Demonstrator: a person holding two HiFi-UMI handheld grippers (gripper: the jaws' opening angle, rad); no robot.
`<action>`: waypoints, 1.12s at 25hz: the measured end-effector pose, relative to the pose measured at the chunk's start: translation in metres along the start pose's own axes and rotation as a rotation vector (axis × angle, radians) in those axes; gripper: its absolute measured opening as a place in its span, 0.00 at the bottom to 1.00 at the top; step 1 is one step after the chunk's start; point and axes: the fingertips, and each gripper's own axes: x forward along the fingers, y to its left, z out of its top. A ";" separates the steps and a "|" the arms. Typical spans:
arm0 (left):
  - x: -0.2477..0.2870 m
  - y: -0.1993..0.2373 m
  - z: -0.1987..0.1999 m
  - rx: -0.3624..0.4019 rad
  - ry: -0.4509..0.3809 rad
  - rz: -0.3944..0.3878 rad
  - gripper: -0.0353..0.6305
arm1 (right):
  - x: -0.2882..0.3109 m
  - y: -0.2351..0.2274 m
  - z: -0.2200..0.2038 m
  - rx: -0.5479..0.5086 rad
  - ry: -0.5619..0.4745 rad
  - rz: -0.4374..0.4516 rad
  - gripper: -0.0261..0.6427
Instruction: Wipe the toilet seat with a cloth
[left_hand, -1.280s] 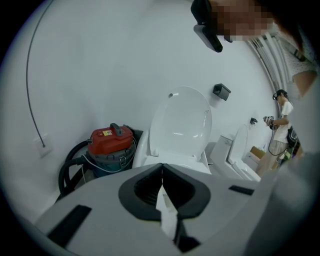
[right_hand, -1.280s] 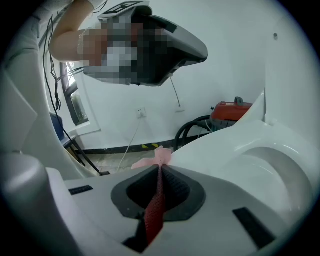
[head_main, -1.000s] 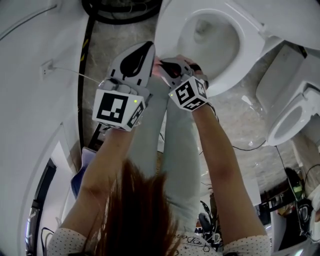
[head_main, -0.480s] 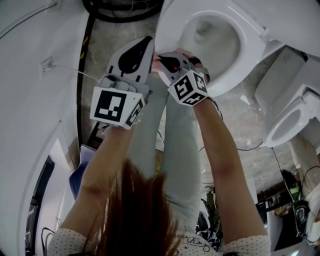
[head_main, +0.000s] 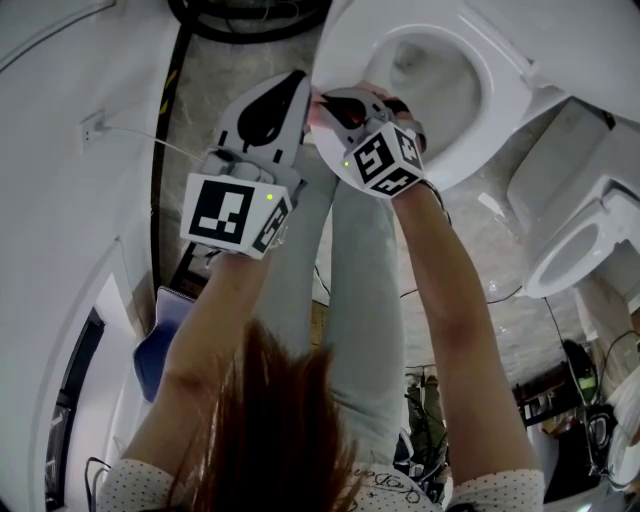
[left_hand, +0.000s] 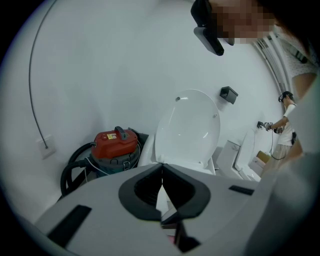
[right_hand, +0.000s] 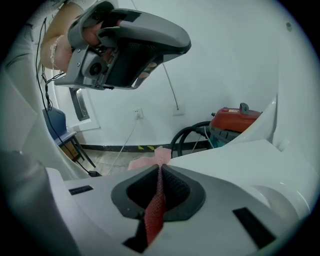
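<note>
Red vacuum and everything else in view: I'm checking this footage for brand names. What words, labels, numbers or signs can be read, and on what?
No text is legible.
Red vacuum: small label, too small to read.
Left marker cube and right marker cube: square patterns only, no letters.
Floor tape: yellow-black stripes, no words.
Pink cloth: no print.

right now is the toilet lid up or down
Up: the lid stands upright in the left gripper view, and the head view shows the bowl uncovered.
</note>
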 end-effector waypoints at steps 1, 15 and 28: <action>0.000 0.000 0.001 0.000 -0.002 0.001 0.06 | 0.000 -0.002 0.000 -0.002 0.001 0.000 0.08; 0.003 0.002 0.005 -0.001 0.000 0.002 0.06 | 0.000 -0.019 0.004 -0.047 0.029 -0.026 0.08; 0.011 0.004 0.011 -0.002 0.005 0.010 0.06 | 0.002 -0.037 0.007 -0.059 0.056 -0.040 0.08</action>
